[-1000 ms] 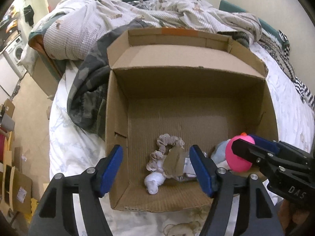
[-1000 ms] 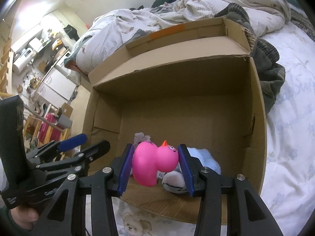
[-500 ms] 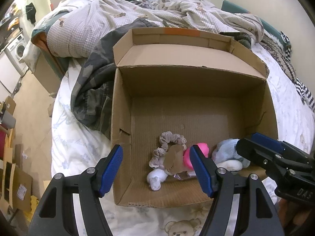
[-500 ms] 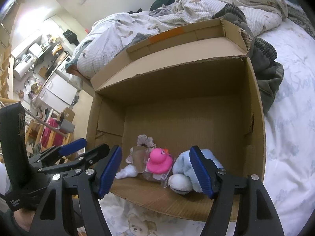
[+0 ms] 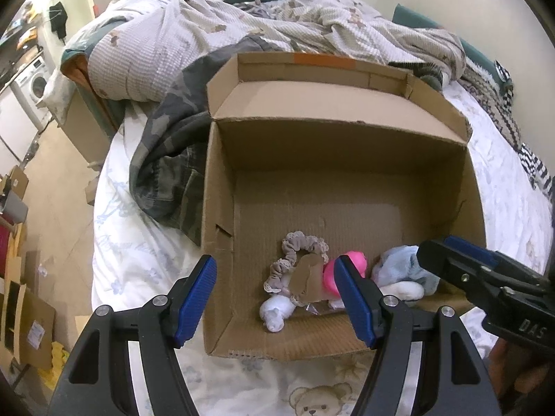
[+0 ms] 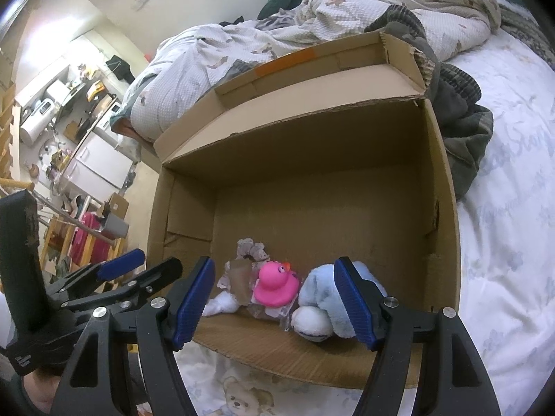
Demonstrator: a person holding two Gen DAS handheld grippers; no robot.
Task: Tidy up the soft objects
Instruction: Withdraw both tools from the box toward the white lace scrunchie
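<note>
Open cardboard box (image 5: pixel 222 180) on the bed (image 5: pixel 138 253), far flap folded back toward a rumpled quilt (image 5: pixel 166 38). Camouflage garment (image 5: pixel 166 159) bunched against the box's left wall in the left wrist view.

Inside, along the near wall, a small cluster of soft things: pink rubber duck (image 6: pixel 275 282) upright with orange beak, lying on a crinkled clear wrapper; pale blue plush toy (image 6: pixel 319 294) just beside it to the right, white foot toward the camera; beige scrunchie (image 5: pixel 298 249) with a cardboard tag to the left of the duck; white sock-like bundle (image 5: pixel 275 313) at the front. Rest of the box floor bare.

Left claw (image 5: pixel 275 306) wide open above the box's near left corner, nothing between its blue pads, one pad outside the wall and the other over the duck. Right claw (image 6: pixel 275 303) likewise spread apart above the near edge, gripping nothing; duck and plush seen between its fingers but lower down on the box floor, untouched by the pads. Each claw visible at the edge of the other's view.
</note>
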